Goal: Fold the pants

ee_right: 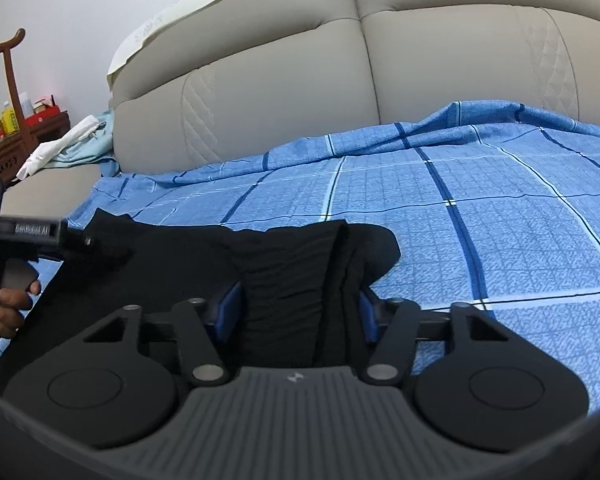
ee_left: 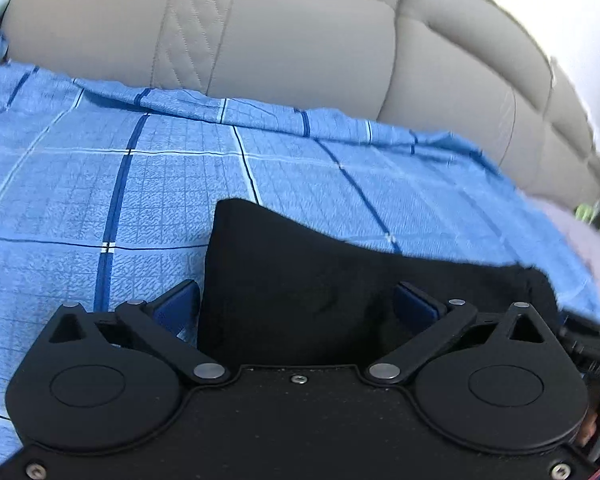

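Note:
The black pants [ee_left: 300, 272] lie bunched on a blue checked bed sheet [ee_left: 100, 184]. My left gripper [ee_left: 296, 304] stands open, its blue pads [ee_left: 180, 304] on either side of the black cloth. In the right wrist view the pants [ee_right: 292, 264] run from the left across to the middle of the sheet [ee_right: 480, 208]. My right gripper [ee_right: 296, 312] is also open around a thick fold of the pants, with the blue pads [ee_right: 230, 308] beside the cloth. The left gripper's body and the hand holding it show at the left edge [ee_right: 16, 232].
A grey padded headboard [ee_left: 280, 40] rises behind the bed, also in the right wrist view [ee_right: 300, 80]. A wooden side table with bottles and boxes [ee_right: 16, 120] and white cloths [ee_right: 68, 144] stand at the far left.

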A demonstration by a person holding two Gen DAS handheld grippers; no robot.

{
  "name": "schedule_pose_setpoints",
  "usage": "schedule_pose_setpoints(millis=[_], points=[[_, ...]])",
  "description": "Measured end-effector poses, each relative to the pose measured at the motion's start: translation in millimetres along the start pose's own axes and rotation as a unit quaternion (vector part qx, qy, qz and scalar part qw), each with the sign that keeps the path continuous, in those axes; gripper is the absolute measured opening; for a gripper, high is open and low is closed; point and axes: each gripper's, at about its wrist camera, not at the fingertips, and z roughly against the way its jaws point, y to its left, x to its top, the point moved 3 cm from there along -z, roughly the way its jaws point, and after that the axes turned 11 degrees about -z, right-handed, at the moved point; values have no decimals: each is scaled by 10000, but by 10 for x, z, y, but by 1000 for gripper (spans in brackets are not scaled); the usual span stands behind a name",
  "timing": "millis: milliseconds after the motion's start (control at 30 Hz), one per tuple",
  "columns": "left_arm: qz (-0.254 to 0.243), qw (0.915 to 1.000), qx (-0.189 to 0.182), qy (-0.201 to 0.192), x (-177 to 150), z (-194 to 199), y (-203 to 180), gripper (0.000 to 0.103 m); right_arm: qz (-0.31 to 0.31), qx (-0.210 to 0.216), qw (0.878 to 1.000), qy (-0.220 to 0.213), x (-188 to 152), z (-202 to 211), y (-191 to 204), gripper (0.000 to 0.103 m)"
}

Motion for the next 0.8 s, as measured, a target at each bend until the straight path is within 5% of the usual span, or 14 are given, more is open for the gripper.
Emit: schedule_pose_setpoints(millis=[100, 167, 267, 600, 800], points=[[74, 10000, -24, -25, 16, -3, 23, 94, -85, 36, 10000, -33, -6, -1, 9, 55], [-40, 9987, 508, -28, 7, 12, -21, 42, -264, 82, 9996, -72, -3, 3, 6, 43], [-10, 9955, 915, -253, -23, 83, -61, 23, -384, 91, 9991, -158, -3, -16, 67, 36], [-198, 9823, 1685, -795, 603, -17, 92, 15, -46, 44, 9986, -531, 576, -472, 434, 32], [-191, 9764, 2113, -397, 925, -522, 343, 22, 93, -226, 9990, -371, 898, -1045, 465, 33]])
